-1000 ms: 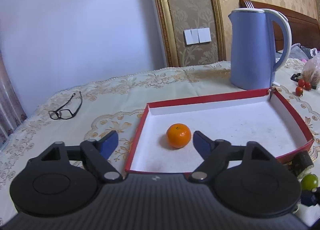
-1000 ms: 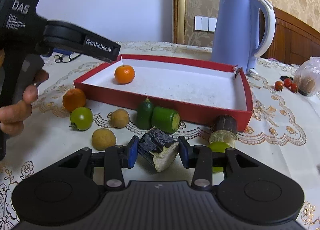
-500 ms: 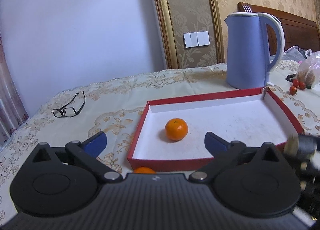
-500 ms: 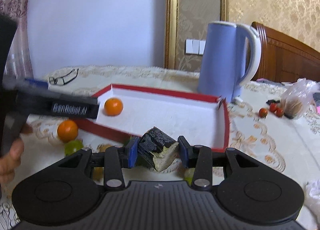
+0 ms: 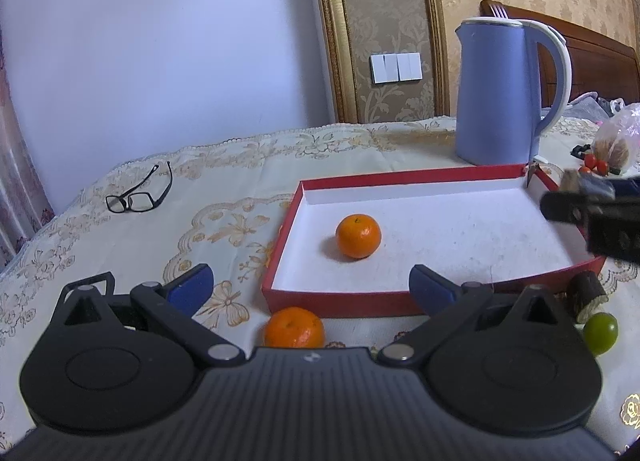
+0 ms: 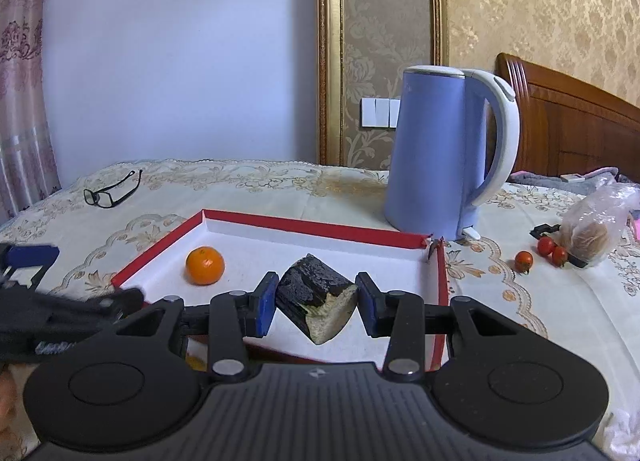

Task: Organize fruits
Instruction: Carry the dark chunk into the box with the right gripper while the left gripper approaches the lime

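Note:
My right gripper [image 6: 316, 303] is shut on a dark-skinned chunk with a pale cut face [image 6: 316, 297]. It hangs over the near part of the red tray with a white floor [image 6: 320, 227]. One tangerine [image 5: 358, 236] lies inside the tray at its left. My left gripper [image 5: 311, 288] stands wide open and holds nothing, just short of the tray's near wall. A second tangerine [image 5: 294, 327] rests on the cloth between its fingers and the tray wall. A dark stub [image 5: 586, 295] and a green fruit [image 5: 600, 333] lie at the tray's near right corner.
A blue kettle [image 6: 440, 157] stands behind the tray. Right of it are cherry tomatoes [image 6: 523, 260] and a plastic bag [image 6: 592, 229]. Black glasses [image 5: 136, 197] lie at the far left on the embroidered tablecloth [image 5: 224, 189]. A wooden headboard is at the back right.
The left jaws spread wider and the gripper drew back, which uncovered the second tangerine. The right gripper rose from the cloth with the dark chunk and moved over the tray.

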